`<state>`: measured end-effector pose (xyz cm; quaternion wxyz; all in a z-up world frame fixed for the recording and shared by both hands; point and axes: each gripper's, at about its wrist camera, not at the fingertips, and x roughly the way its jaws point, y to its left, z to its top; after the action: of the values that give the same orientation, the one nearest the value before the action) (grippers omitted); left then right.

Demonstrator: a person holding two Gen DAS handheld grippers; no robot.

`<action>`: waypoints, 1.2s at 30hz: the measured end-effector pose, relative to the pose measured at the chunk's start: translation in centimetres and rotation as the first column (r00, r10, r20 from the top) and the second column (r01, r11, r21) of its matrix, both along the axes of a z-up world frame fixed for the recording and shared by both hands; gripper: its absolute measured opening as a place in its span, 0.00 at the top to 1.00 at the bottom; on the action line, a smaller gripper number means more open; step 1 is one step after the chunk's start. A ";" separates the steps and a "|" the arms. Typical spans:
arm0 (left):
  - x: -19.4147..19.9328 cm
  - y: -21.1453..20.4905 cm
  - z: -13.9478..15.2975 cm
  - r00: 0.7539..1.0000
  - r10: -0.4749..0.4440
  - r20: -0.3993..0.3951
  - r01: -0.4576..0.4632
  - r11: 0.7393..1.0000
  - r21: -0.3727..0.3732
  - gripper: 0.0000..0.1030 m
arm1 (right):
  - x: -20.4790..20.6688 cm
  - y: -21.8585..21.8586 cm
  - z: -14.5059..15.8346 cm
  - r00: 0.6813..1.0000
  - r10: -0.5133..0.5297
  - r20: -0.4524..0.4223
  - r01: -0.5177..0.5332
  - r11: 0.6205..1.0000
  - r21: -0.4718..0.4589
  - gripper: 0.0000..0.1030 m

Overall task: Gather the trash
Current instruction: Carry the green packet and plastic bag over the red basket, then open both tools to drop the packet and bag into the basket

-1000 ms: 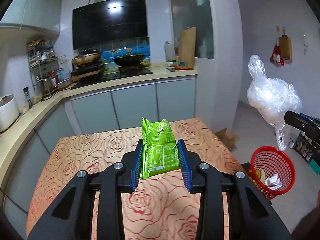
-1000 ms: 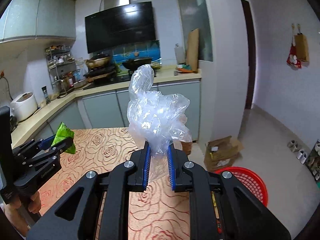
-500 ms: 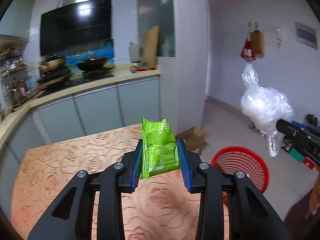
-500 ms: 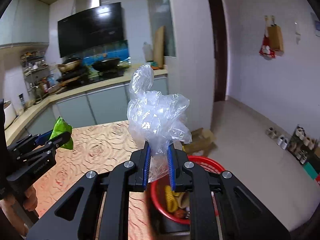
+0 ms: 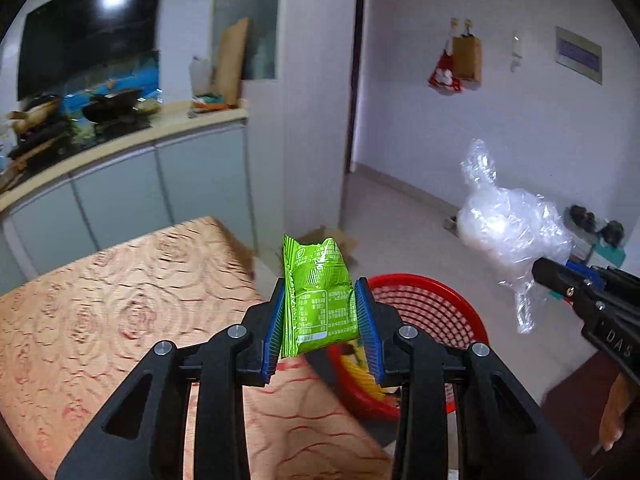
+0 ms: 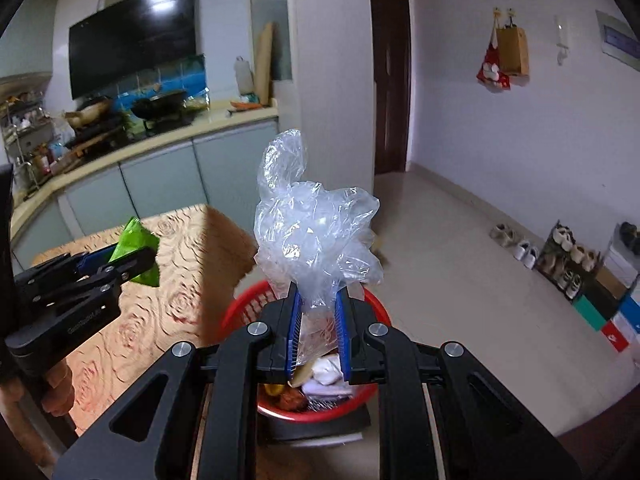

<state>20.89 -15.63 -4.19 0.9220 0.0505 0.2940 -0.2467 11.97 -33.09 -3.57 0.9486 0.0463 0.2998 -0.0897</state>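
Flat green foil snack wrapper (image 5: 318, 300) stood upright between the blue pads of the left gripper (image 5: 320, 320), long axis running up and away from the camera, torn top edge uppermost, printed label side facing the lens. Jaws clamped on its lower half.

Crumpled clear plastic bag (image 6: 316, 232) was pinched at its neck in the right gripper (image 6: 318, 332), jaws closed tight on it, the bulk ballooning upward with a twisted tail at top.

Round red mesh plastic basket (image 5: 432, 312) sat on the floor just past the corner of the table with the orange rose-patterned cloth (image 5: 120, 312), scraps already inside. In the right wrist view the bag hung directly over the basket (image 6: 248, 312).

Against a second earlier: both views had swung away from the stove and cabinets toward the doorway and shoe rack; the basket, then off at the right edge, now lay just ahead of the left gripper. Both grips were unchanged.
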 end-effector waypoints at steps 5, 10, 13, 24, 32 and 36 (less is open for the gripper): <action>1.1 -2.3 -2.0 0.996 -0.066 -0.056 0.066 0.998 0.003 0.68 | 0.6 -1.0 -1.4 0.999 -0.010 -0.048 0.010 1.000 0.005 0.85; 2.4 -3.9 -3.7 0.991 -0.082 -0.107 0.083 0.997 -0.002 0.68 | 1.4 -1.7 -2.6 0.995 -0.024 -0.096 0.025 1.000 0.007 0.84; 2.9 -4.8 -4.4 0.988 -0.092 -0.124 0.094 0.996 0.007 0.68 | 2.0 -2.1 -3.6 0.991 -0.022 -0.134 0.023 1.000 0.009 0.84; 3.5 -7.0 -6.7 0.975 -0.138 -0.175 0.144 0.989 0.023 0.62 | 3.7 -3.0 -6.3 0.977 -0.022 -0.211 0.030 0.999 0.035 0.83; 3.6 -7.1 -6.4 0.974 -0.149 -0.172 0.153 0.988 0.009 0.37 | 3.7 -3.0 -7.1 0.976 0.003 -0.219 0.012 0.998 0.068 0.63; 3.4 -6.7 -6.1 0.974 -0.148 -0.169 0.150 0.989 0.000 0.35 | 3.2 -2.8 -6.8 0.978 0.009 -0.206 0.007 0.997 0.075 0.60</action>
<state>24.32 -22.33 -10.26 0.8723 0.0573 0.3681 -0.3167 15.14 -35.91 -10.40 0.9100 0.0724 0.3998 -0.0822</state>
